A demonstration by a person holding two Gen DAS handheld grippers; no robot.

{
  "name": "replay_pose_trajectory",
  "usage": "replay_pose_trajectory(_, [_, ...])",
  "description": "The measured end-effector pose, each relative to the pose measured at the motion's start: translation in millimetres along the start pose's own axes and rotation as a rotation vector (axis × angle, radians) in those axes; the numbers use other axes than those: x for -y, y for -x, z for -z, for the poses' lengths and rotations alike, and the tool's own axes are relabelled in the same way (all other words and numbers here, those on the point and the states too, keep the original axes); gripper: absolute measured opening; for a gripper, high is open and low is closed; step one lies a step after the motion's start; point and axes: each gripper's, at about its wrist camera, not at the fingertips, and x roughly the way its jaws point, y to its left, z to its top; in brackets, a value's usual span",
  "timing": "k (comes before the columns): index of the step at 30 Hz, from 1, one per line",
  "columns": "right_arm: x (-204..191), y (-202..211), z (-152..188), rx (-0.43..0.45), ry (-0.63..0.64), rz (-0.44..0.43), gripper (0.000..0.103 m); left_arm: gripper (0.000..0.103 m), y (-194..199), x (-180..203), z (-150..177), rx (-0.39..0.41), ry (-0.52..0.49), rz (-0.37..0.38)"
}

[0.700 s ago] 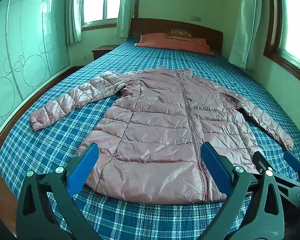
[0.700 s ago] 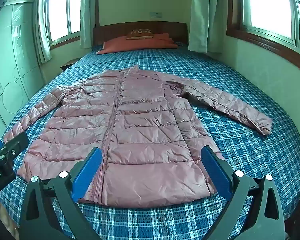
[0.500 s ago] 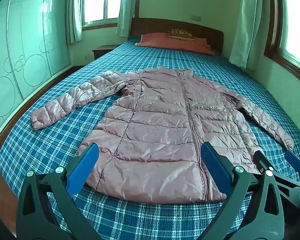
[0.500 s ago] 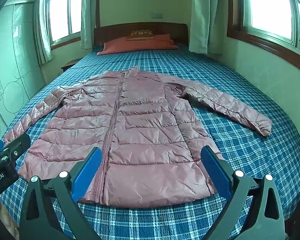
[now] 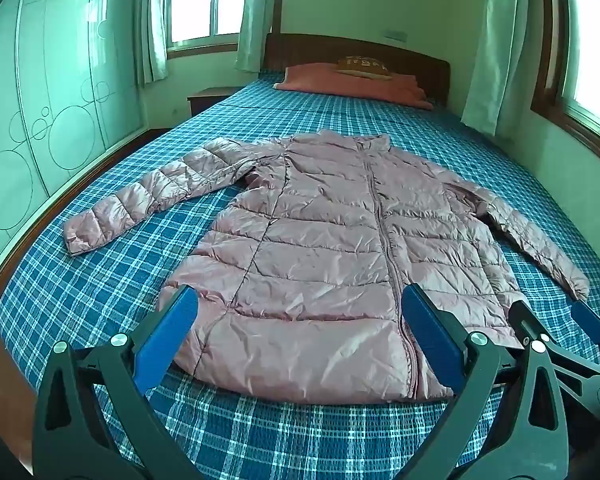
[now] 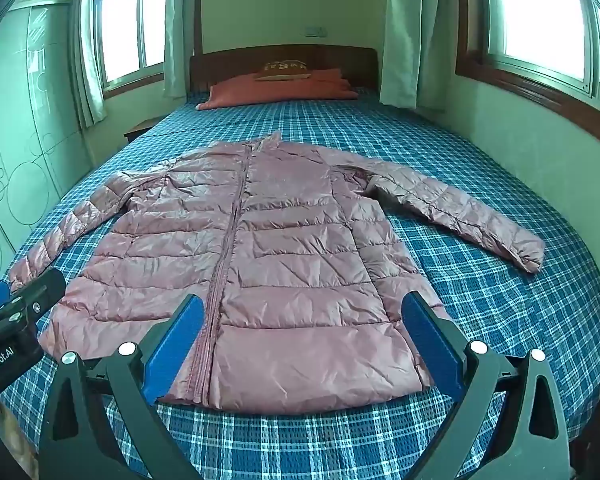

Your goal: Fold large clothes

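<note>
Pink quilted puffer jacket [image 5: 320, 256] spread flat on blue plaid bedspread [image 5: 100, 280].
Left gripper [image 5: 300, 336] and right gripper [image 6: 300, 336] at six o'clock, both gaping, empty.

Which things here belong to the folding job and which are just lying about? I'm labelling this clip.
Part of the job:
- pink puffer jacket, spread flat
- bed it lies on
- left gripper, open
- right gripper, open

Just there:
- orange pillow
- small patterned cushion
- curtains
- nightstand
</note>
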Motion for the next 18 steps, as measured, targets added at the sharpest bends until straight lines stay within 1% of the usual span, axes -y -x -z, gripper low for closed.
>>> replay_pose_trajectory(18, [-0.9, 0.0, 0.6, 0.003, 0.004, -0.003, 0.098, 0.101, -0.1, -3.9, 2.4, -0.007, 0.002, -0.004])
